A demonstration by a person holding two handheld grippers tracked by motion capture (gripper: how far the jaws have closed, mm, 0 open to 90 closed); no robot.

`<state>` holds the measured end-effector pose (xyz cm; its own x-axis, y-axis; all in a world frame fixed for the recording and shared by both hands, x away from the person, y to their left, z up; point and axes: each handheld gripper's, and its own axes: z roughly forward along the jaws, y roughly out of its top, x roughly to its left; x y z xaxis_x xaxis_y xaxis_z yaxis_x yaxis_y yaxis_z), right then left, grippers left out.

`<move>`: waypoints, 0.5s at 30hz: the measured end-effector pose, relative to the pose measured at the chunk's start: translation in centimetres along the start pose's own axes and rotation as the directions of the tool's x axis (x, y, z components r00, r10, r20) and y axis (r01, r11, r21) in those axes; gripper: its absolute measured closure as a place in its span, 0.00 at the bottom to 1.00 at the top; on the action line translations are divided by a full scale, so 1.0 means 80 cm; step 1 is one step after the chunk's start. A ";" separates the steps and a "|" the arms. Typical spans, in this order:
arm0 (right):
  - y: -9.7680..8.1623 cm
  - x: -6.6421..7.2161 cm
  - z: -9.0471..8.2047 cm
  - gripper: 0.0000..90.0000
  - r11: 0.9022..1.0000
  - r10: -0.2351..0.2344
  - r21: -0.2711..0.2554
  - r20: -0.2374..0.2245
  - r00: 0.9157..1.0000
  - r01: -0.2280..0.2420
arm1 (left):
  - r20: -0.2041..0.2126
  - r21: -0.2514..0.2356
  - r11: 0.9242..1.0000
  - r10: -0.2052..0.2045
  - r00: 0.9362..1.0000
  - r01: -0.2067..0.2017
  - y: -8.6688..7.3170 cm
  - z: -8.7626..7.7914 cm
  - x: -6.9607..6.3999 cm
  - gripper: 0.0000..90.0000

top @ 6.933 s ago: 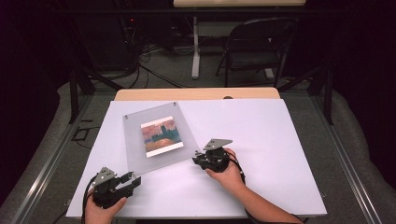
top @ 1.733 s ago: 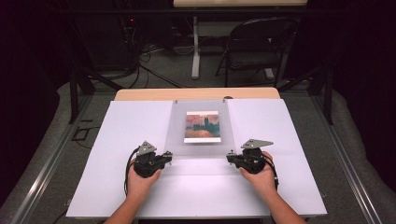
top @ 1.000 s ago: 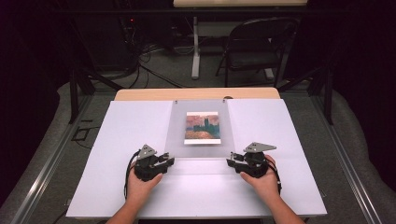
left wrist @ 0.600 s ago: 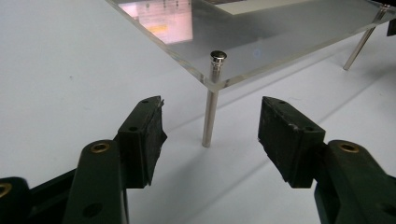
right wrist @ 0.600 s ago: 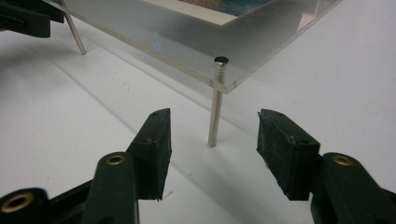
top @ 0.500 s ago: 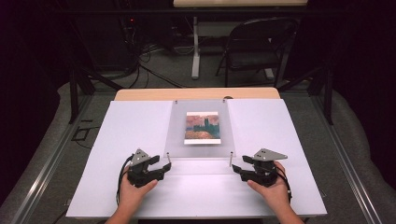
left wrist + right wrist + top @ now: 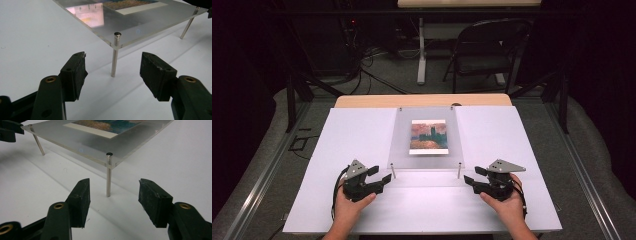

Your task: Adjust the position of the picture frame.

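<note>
The clear acrylic frame (image 7: 427, 137) with a painting print (image 7: 428, 136) stood on thin metal legs at the middle of the white table (image 7: 337, 145). The left gripper (image 7: 381, 178) and the right gripper (image 7: 472, 181) had just been opening; both were released, nothing between the jaws. Each one faced a near corner leg (image 7: 114, 56), just apart from it.

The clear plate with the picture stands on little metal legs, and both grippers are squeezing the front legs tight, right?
Not quite. The clear plate does stand on little metal legs, but neither gripper squeezes one. In the left gripper view the left gripper is open, short of its leg. The right gripper view shows the right gripper open too.
</note>
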<state>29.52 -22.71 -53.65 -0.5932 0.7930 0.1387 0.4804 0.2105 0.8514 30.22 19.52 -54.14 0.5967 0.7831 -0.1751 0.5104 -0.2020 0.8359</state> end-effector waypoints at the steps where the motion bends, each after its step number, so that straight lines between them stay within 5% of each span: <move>1: 0.000 -0.001 0.000 0.47 1.000 -0.004 -0.001 0.002 1.000 0.004 | 0.003 0.003 1.000 0.004 1.000 -0.004 0.000 0.000 0.000 0.41; 8: -0.001 -0.004 -0.003 0.46 1.000 -0.006 0.001 0.014 1.000 0.006 | -0.001 0.007 1.000 0.015 1.000 -0.015 0.000 -0.003 0.000 0.41; 15: -0.002 -0.008 -0.009 0.43 1.000 0.011 -0.005 0.034 0.999 -0.011 | 0.003 -0.003 1.000 -0.028 1.000 0.028 0.002 -0.005 0.005 0.41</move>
<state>29.35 -23.65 -53.55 -0.5659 0.8140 0.1309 0.4835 0.1990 0.8524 30.25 20.04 -53.87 0.5839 0.7869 -0.1997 0.5249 -0.1783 0.8323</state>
